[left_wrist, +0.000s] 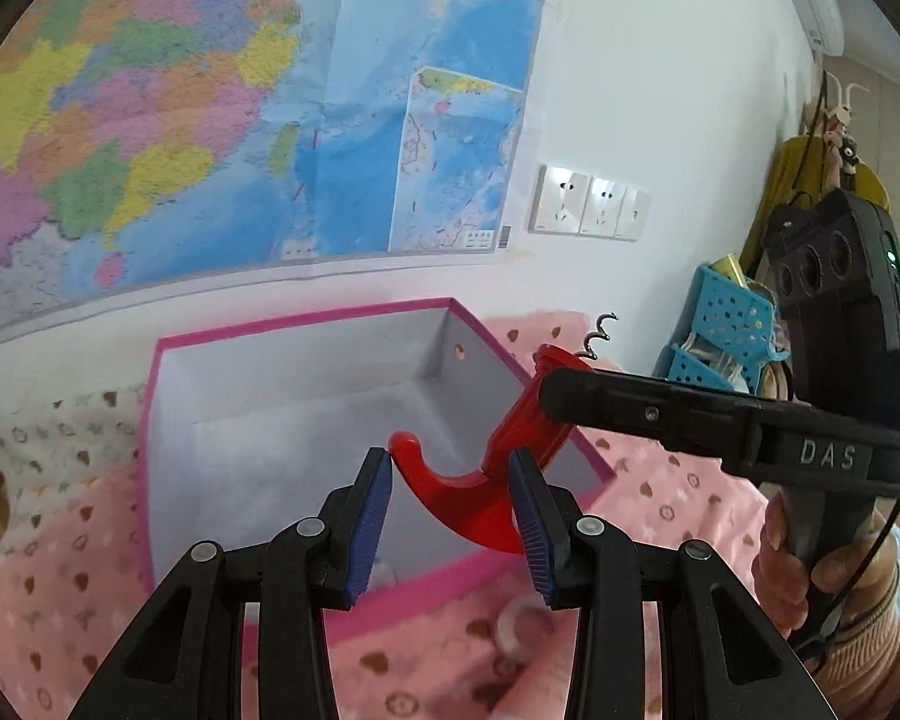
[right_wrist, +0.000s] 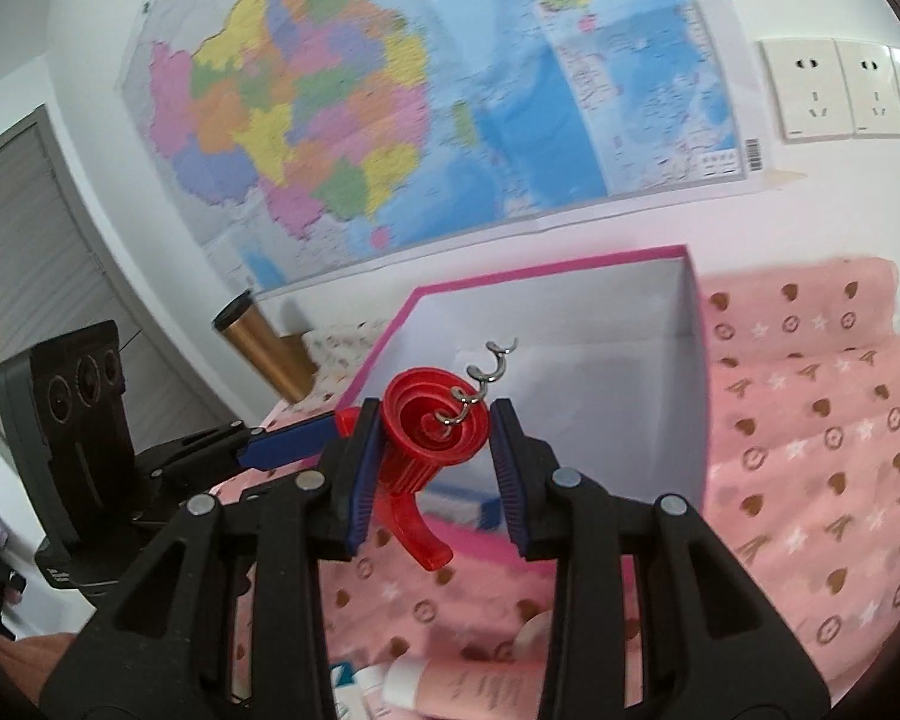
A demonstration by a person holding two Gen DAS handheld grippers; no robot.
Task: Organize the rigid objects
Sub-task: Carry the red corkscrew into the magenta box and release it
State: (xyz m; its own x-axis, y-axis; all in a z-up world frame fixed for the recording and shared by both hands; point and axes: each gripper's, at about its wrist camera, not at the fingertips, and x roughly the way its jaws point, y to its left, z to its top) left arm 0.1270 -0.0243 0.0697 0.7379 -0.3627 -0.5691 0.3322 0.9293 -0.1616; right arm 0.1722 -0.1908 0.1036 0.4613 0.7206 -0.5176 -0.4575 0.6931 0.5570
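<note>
The left gripper (left_wrist: 450, 498) has its jaws a little way apart, and they pinch the curved red handle of the corkscrew (left_wrist: 480, 480). One blue pad (left_wrist: 371, 531) sits at the handle's tip at 9 o'clock, and the other pad presses on the handle's far side at 3 o'clock.

The right gripper (right_wrist: 435, 465) has its jaws about as far apart. The ribbed red body of the corkscrew (right_wrist: 426, 438) sits between them. The pad (right_wrist: 363, 474) at 9 o'clock touches the red body. At 3 o'clock a thin gap seems to show, so it cannot be told for sure that this side presses. In the left camera, the right gripper (left_wrist: 555, 402) comes in from 3 o'clock and lies across the red neck.

So both grippers are on one thing. The corkscrew is up in the air, with its silver curly tip (right_wrist: 486, 372) pointing away toward the wall at 12 o'clock. It hangs over the near right side of the box (left_wrist: 168, 396), just above the pink rim.

The box is pink outside and grey inside. Most of its floor looks bare, though a small pale thing shows low at 6 o'clock and is too blurry to name. So the tidy-up looks only just begun. The corkscrew is not yet in the box.

More things wait on the pink blanket (right_wrist: 810, 450) at 6 o'clock: a pink tube (right_wrist: 468, 690) and a small round white thing (left_wrist: 519, 624). At 3 o'clock in the left camera stands a blue basket (left_wrist: 726, 324). A big map (right_wrist: 390, 120) hangs on the wall at 12 o'clock.
</note>
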